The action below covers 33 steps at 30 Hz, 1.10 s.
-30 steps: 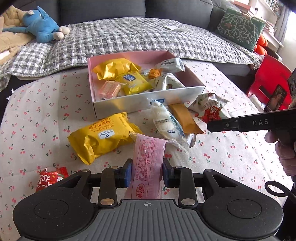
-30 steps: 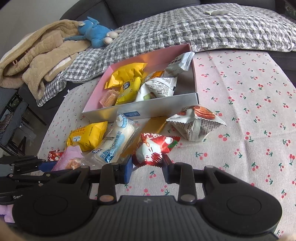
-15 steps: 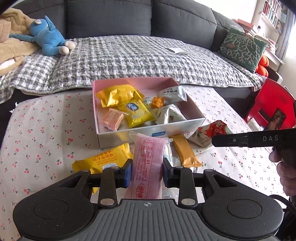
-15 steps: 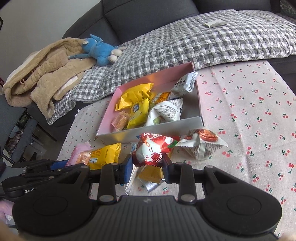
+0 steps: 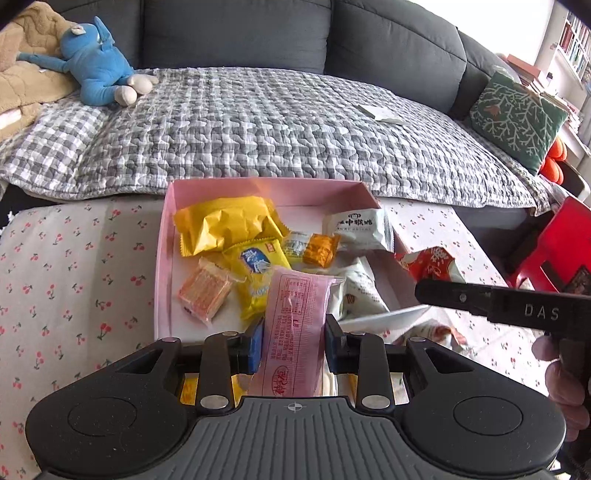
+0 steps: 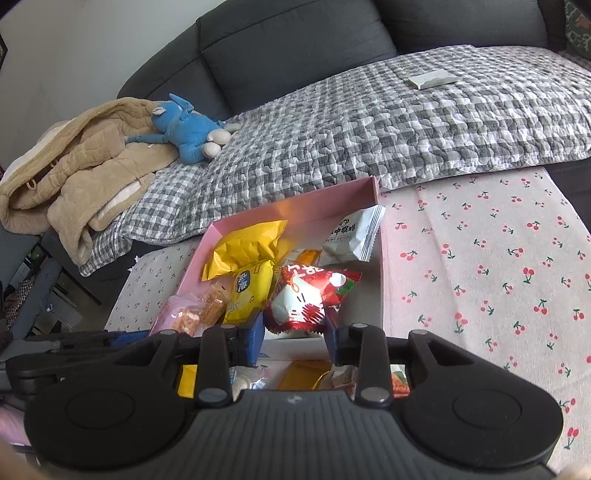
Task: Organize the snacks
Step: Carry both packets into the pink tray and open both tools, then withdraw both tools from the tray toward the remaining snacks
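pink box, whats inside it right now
The pink box holds two yellow packets, an orange wafer pack, a small orange candy and a white packet. The held pink packet hides part of its floor.

The shallow pink cardboard box (image 5: 168, 258) rests on the cherry-print tablecloth (image 5: 74, 266), directly before the grey checked quilt (image 5: 277, 122) covering the dark grey sofa (image 5: 236, 33). Inside the box, the crumpled yellow foil packet (image 5: 225, 223) lies at the rear left; the white sealed pouch (image 5: 358, 229) lies at the rear right. The blue plush toy (image 5: 98, 70) lies on the quilt, far left.
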{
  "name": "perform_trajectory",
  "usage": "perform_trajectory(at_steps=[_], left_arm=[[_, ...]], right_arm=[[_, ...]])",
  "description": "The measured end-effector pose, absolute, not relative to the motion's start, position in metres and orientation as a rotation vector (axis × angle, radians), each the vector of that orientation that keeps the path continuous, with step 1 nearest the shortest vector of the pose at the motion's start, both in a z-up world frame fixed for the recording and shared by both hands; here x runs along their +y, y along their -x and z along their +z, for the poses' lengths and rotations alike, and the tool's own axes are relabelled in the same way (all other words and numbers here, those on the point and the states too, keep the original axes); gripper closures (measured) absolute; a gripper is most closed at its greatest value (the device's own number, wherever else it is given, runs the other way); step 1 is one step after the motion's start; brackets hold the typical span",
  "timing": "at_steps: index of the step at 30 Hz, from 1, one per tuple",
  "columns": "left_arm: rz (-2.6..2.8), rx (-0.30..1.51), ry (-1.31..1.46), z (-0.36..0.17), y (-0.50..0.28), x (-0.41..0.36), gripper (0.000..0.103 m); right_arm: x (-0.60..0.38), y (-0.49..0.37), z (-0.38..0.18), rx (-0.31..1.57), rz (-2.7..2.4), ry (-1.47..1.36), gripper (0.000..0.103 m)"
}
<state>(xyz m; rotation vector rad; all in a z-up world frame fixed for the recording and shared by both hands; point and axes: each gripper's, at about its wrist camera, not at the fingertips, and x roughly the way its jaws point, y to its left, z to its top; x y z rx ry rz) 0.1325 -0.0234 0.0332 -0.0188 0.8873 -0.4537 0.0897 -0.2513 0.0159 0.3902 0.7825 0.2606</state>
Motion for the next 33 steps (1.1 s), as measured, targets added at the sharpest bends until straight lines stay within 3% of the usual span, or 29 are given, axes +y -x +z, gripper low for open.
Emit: perform_trajectory(at_steps=[11,13,16,17,18,20,25,33], left_arm=[[-0.444,0.878,0.051,0.015,-0.201,-0.071,0.073],[-0.44,0.877,0.062,0.01,-0.209,-0.076,0.073],[-0.453,0.85,0.095,0.007,-0.217,-0.079,0.072],[-0.45,0.832,0.105,0.006,-0.219,-0.08,0.07],[-0.445,0.818,0.116,0.006,-0.221,-0.08,0.065],[-0.446,0.814,0.147,0.004,-0.225,-0.079,0.049],[-0.46,0.822,0.195,0.002,-0.224,-0.075,0.047],[-0.469,0.852,0.169,-0.001,-0.206,-0.058,0.033]], right_arm=[[-0.261,-0.099,0.002,0.8,0.264,-0.346,0.068],[-0.261,-0.101,0.002,0.799,0.268,-0.36,0.065],[-0.262,-0.1,0.004,0.786,0.28,-0.378,0.052],[-0.264,-0.099,0.005,0.779,0.282,-0.383,0.038],[-0.265,-0.098,0.006,0.765,0.282,-0.388,0.03],[-0.268,-0.098,0.008,0.759,0.276,-0.39,0.03],[-0.275,-0.103,0.008,0.764,0.245,-0.374,0.03],[-0.272,-0.095,0.014,0.766,0.244,-0.359,0.025]])
